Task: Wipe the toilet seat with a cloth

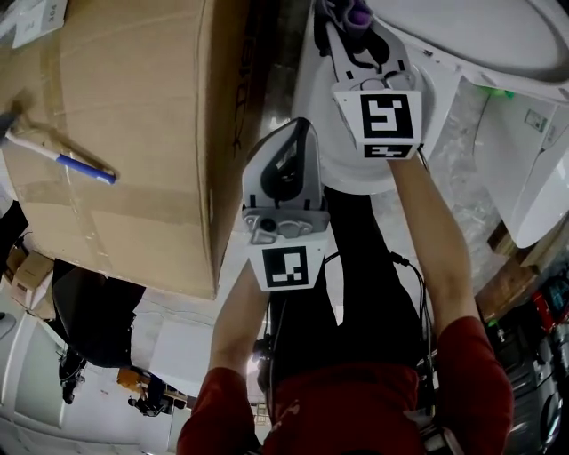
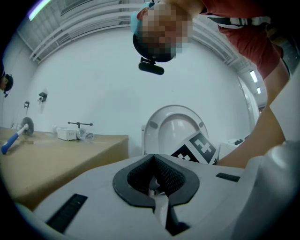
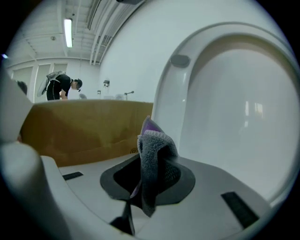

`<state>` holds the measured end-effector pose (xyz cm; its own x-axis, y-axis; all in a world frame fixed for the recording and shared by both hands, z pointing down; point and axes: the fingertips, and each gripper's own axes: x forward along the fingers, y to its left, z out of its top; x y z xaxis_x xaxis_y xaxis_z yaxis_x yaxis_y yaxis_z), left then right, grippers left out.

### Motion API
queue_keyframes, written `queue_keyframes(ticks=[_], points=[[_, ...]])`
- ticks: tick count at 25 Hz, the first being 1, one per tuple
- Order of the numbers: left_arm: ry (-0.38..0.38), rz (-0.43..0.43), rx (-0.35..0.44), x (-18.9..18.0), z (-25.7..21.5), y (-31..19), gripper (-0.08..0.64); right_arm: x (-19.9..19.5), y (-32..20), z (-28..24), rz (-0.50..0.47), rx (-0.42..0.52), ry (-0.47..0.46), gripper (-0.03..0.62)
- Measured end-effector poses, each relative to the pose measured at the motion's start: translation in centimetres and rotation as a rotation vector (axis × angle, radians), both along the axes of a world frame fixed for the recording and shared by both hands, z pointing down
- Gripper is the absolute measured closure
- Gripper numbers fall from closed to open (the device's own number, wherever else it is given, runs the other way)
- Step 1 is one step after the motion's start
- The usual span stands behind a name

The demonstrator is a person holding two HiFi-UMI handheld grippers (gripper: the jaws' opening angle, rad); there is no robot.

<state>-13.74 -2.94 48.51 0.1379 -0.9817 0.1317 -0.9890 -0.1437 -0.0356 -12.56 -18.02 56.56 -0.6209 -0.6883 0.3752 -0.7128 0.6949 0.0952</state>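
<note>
Jaws of the left gripper [image 2: 154,180] are pressed together, their dark ribbed pads meeting with nothing gripped between them. Jaws of the right gripper [image 3: 150,180] are clamped on the cloth [image 3: 152,157].

Head view, left to right: a large cardboard box [image 1: 116,133] with taped seams fills the left side, and a blue-handled tool [image 1: 62,153] lies on its top. Just right of the box's edge is the left gripper [image 1: 298,126], its marker cube [image 1: 289,267] nearest the camera. Further right and higher in the picture, the right gripper [image 1: 354,22] reaches over the white toilet [image 1: 356,173], with a purple tuft of the cloth [image 1: 358,11] showing at its tips. A second marker cube [image 1: 388,120] sits on this gripper. Both bare forearms run down to red sleeves.

Left gripper view: the box [image 2: 56,159] lies at left, the tool [image 2: 11,140] at its far end. The toilet's raised oval part [image 2: 176,129] stands behind the closed jaws; whether it is lid or seat cannot be told.

Right gripper view: the cloth is a folded, bunched piece, grey looped pile outside with a purple face showing at the top fold. It stands up from between the pads and one end hangs below them. It does not touch the raised oval part [image 3: 234,93], which curves close by at right. The box [image 3: 84,126] lies behind at left, a bending person [image 3: 61,86] beyond it.
</note>
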Motion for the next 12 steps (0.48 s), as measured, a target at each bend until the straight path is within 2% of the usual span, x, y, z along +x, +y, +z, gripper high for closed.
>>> queue_keyframes(ticks=[6,9,12], points=[[-0.002,0.007,0.036,0.3,-4.1,-0.4,0.546,-0.5,-1.0,-8.5,-0.022,0.119,-0.027,0.526],[0.0,0.019,0.054,0.8,-6.2,-0.8,0.546,-0.2,-1.6,-13.4,-0.035,0.22,-0.052,0.527],[0.004,0.034,0.061,1.4,-8.0,-1.1,0.546,-0.1,-1.4,-16.8,-0.07,0.293,0.059,0.526]])
